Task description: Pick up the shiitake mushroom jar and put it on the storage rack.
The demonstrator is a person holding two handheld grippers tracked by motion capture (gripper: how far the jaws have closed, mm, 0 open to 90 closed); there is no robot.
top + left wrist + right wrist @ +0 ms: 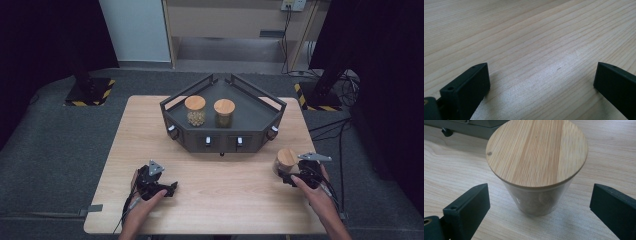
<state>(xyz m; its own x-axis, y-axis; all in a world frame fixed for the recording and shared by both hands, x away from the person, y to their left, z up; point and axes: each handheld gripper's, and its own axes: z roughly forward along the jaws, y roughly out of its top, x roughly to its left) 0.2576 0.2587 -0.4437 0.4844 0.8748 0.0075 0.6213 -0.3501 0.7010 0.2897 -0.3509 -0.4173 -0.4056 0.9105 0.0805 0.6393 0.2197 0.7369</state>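
Jar (536, 170) upright between our right gripper (539, 202)'s spread jaws, untouched.
Our left gripper (541, 77) lies low on the bare surface (529, 32), jaws released, both wrists level.

A dark angular tray (260, 120) sits at the bench's (220, 200) twelve o'clock edge, carrying two wooden-lidded jars (195, 110) side by side, apparently holding different dry contents.

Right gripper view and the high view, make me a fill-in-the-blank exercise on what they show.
1. The right claw is ____ around the glass jar with a round bamboo lid.
2. The dark grey metal tray holds ____ jars.
3. The left claw hovers over the light ____ table.

Missing: open; two; wooden
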